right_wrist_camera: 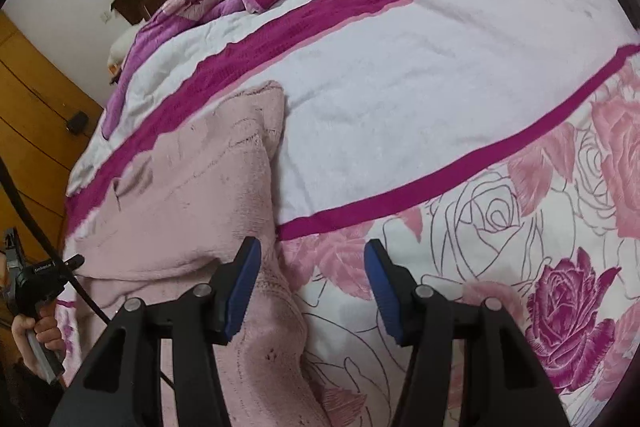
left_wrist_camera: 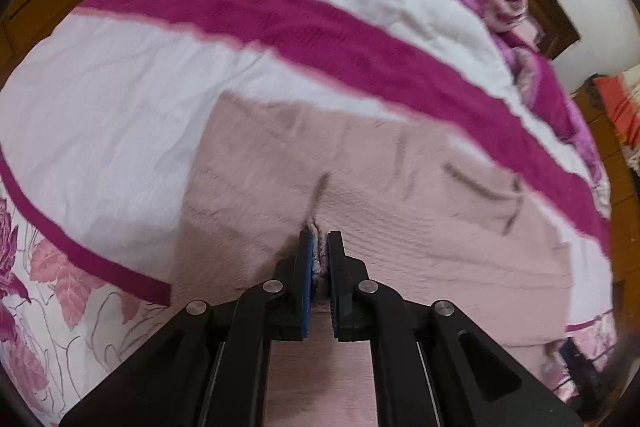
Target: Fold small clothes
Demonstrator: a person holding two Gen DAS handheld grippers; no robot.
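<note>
**A:** So what's the left gripper (left_wrist_camera: 319, 241) doing here? Its jaws look nearly pressed together to me.

**B:** Yep, they're pinching a little ridge of the pale pink fuzzy knit garment (left_wrist_camera: 360, 195). You can see a bunched bit of the fabric squeezed between the blue pads (left_wrist_camera: 307, 279), with the cloth puckering just ahead of the tips.

**A:** And where's the garment itself?

**B:** Spread out on the bed, on top of the white quilt with magenta stripes and rose print (left_wrist_camera: 120, 99). In the right wrist view it sits on the left side, with a thick folded edge running down toward the camera.

**A:** Right gripper (right_wrist_camera: 312, 247)?

**B:** Jaws spread wide, nothing between them. The left finger's blue pad sits right over the garment's edge; can't tell if it's actually touching. The other finger is over the rose-print part of the quilt. At the far left there's a hand (right_wrist_camera: 34, 333) on the other gripper's handle.
</note>
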